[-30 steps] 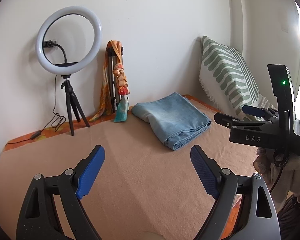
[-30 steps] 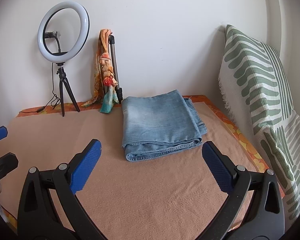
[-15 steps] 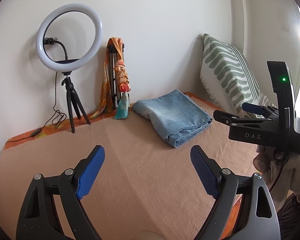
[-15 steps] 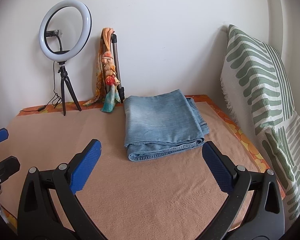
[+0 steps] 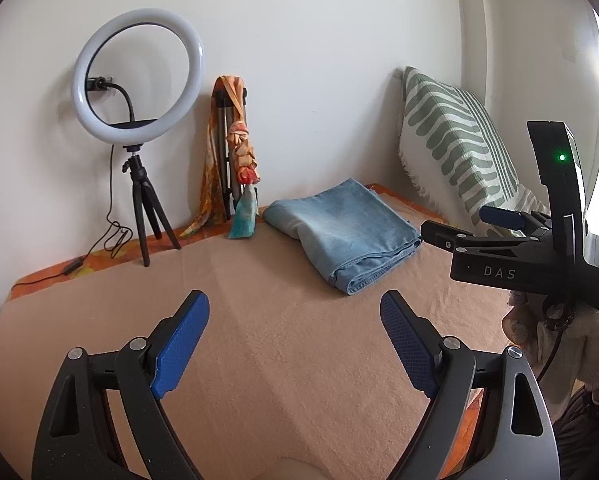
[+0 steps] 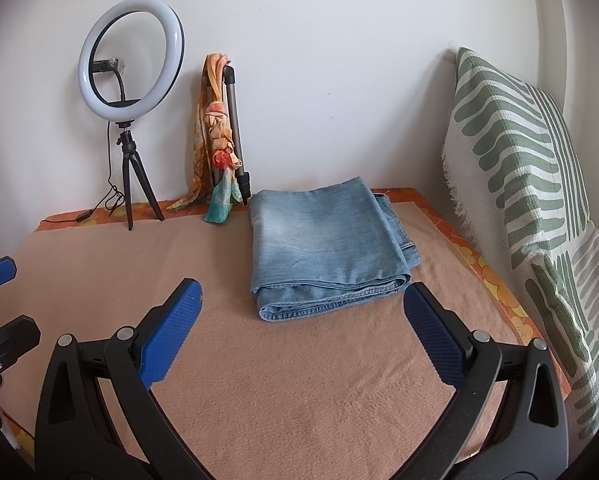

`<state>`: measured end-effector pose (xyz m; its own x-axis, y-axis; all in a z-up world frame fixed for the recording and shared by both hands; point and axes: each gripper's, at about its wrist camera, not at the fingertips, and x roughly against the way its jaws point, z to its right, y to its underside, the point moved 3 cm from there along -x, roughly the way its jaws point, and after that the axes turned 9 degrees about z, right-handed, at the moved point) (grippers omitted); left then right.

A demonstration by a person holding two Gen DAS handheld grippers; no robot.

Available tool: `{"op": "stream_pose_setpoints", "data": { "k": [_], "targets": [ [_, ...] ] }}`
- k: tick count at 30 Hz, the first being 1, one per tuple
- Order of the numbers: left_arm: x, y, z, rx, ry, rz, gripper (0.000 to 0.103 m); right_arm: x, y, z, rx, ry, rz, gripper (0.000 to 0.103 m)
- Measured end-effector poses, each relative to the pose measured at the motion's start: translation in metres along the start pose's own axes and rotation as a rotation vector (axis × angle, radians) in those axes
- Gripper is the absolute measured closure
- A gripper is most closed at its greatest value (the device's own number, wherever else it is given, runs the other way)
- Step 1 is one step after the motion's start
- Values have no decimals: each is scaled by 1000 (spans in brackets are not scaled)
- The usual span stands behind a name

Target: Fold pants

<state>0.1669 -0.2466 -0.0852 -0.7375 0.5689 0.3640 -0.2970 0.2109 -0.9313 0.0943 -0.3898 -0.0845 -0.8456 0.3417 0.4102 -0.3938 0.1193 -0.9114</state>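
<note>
Pants [image 6: 323, 248] of light blue denim are seen lying on the tan blanket [image 6: 299, 380], toward its far right part, already gathered into a compact rectangular stack with several layers and a hem showing at the near edge. From this the folding is judged to be finished, or all but finished; nothing is gripped and neither tool is touching the cloth.

The right gripper [image 6: 303, 320] is held above the blanket just short of the stack's near edge, its jaws spread wide and empty. The left gripper [image 5: 295, 330] is held further to the left, well apart from the pants [image 5: 345, 232], its jaws likewise spread wide with nothing between them.

If anything is left to do, only a small tidying would be called for: the lower layer juts out a little at the near edge and at the right side, and could be squared. Otherwise a withdrawal is all that is needed.

Beyond the pants, a striped cushion [image 6: 519, 168] is leaned at the right, and a ring light [image 6: 131, 52] on a tripod and a scarf [image 6: 217, 140] draped on a folded stand are set against the wall.

The inner layers of the stack, and the waistband, cannot be made out. Only a gloved hand [image 5: 571, 332] of the person is shown, cut off by the frame.
</note>
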Motion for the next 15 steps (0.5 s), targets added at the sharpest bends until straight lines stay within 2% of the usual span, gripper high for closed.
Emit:
{"op": "stream_pose_setpoints", "data": {
  "k": [15],
  "targets": [
    [2,-1,-5,1,-26,-8,15,0,1,-5,9,-2,0,0]
  ]
}}
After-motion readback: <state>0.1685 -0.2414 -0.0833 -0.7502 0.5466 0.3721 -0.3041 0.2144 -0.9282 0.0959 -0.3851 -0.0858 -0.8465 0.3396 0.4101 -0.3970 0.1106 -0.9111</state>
